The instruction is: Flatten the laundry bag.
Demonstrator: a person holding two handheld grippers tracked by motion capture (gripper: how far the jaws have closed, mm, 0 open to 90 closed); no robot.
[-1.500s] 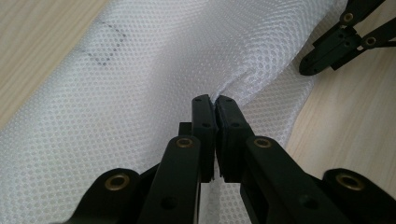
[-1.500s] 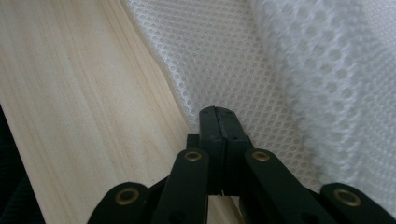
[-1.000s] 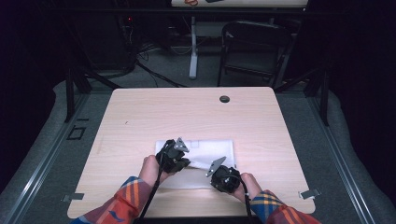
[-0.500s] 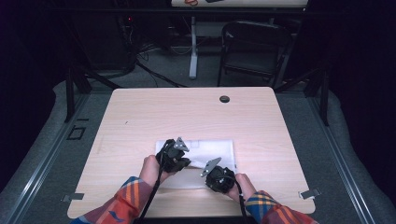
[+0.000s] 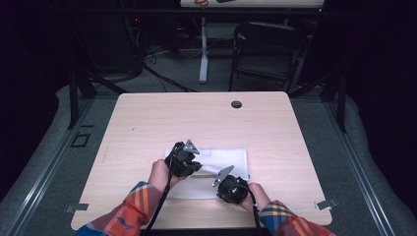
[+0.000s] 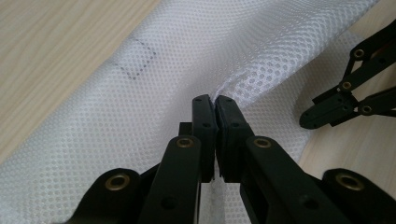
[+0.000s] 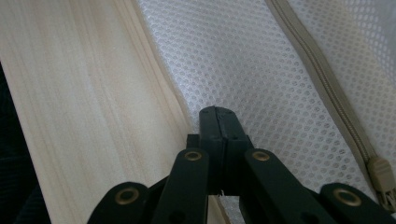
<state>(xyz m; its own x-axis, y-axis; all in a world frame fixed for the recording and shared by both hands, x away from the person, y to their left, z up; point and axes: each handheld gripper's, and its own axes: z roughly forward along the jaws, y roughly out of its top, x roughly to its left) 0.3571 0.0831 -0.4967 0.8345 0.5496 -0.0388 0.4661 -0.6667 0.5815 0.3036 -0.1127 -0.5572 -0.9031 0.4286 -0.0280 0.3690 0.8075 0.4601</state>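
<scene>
Jaws of the left gripper point(image 6: 215, 100) pinch a raised fold of the mesh bag point(image 6: 154, 93); the right gripper point(image 7: 218, 112) clamps its edge. The bag lies flat at the table's point(image 5: 162, 118) 6 o'clock side.

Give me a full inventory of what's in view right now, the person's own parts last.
mesh bag: one, white, flat on the near middle of the table, pinched by both grippers
zipper: one, beige, along the bag, its pull at the lower right of the right gripper view
table: one, light wood, centre of the high view
grommet: one, dark, round, far side of the tabletop
chair: one, black, on the floor beyond the table
left gripper: one, black, shut on a fold of the bag
right gripper: one, black, shut on the bag's near edge
sleeves: two, plaid orange and blue, bottom of the high view
</scene>
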